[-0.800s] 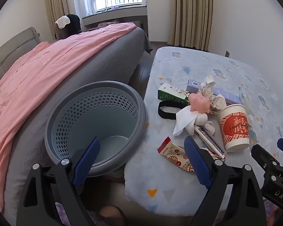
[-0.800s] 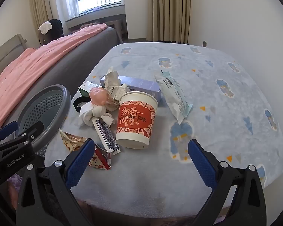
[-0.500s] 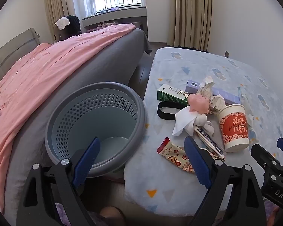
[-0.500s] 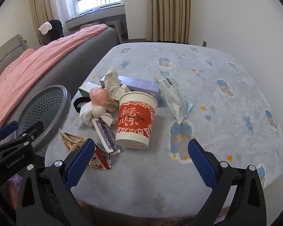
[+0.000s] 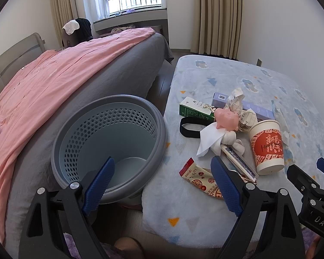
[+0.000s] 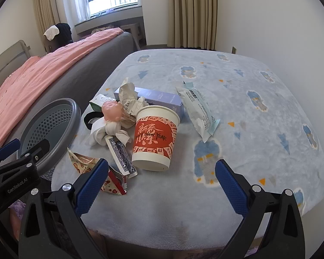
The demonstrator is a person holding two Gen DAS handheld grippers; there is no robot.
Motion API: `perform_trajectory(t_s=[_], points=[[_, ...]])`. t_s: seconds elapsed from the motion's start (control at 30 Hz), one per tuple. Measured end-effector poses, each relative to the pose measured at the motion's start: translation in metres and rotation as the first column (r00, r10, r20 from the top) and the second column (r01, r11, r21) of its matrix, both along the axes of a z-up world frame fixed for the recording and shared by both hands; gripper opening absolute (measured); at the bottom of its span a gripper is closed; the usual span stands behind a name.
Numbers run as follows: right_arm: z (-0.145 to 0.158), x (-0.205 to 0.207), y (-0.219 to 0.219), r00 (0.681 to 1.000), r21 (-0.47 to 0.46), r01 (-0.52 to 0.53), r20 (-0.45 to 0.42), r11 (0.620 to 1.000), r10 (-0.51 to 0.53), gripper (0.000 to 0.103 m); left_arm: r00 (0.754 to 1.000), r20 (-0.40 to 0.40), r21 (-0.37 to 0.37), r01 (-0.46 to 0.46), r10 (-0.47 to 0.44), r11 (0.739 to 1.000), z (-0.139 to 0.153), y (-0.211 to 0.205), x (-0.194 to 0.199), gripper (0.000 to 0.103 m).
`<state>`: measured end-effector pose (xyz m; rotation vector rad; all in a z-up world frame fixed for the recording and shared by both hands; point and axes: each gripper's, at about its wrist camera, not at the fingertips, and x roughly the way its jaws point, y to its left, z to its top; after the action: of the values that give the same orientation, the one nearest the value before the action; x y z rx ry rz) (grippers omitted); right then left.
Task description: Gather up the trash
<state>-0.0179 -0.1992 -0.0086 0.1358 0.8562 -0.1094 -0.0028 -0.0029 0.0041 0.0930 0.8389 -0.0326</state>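
Left tool (image 5: 162,185): held low at the near edge of the tabletop (image 5: 205,215), pointing forward and level. Fingers spread wide, nothing between them. Left finger (image 5: 99,185) overlaps the rim of the grey basket (image 5: 162,129); right finger (image 5: 224,183) sits over the snack wrapper (image 5: 196,177).

Right tool (image 6: 159,185): also low at the near edge, level, facing the trash pile. Fingers spread wide, empty. Left finger (image 6: 90,185) overlaps the snack wrapper (image 6: 84,164); right finger (image 6: 231,185) is over bare cloth. The paper cup (image 6: 155,136) stands upright ahead, between the two fingers.

Trash lies on the tabletop, none of it in the basket: paper cup (image 5: 266,145), card deck (image 6: 121,155) just beside the cup, white tissue (image 5: 209,140), pink lump (image 5: 225,119) on top of the pile, crumpled paper (image 5: 236,101), green carton (image 5: 194,110), purple box (image 6: 159,99), black band (image 5: 190,127), and a wet-wipe pack (image 6: 198,110) to the right of the cup. The basket stands between the bed (image 5: 54,82) and the tabletop, touching the tabletop edge.

Versus 0.5 s ago: both tools keep the same pose and opening; no item has shifted. The left view shows only a very slight drift of framing.
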Motion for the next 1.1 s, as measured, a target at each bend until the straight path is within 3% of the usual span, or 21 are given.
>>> perform_trajectory(t_s=[1.1], points=[[0.0005, 0.0001, -0.0006, 1.000, 0.001, 0.002, 0.001, 1.000, -0.002, 0.097, 1.000, 0.004, 0.001, 0.003, -0.003, 1.000, 0.0028, 0.0003, 0.0005, 0.086]])
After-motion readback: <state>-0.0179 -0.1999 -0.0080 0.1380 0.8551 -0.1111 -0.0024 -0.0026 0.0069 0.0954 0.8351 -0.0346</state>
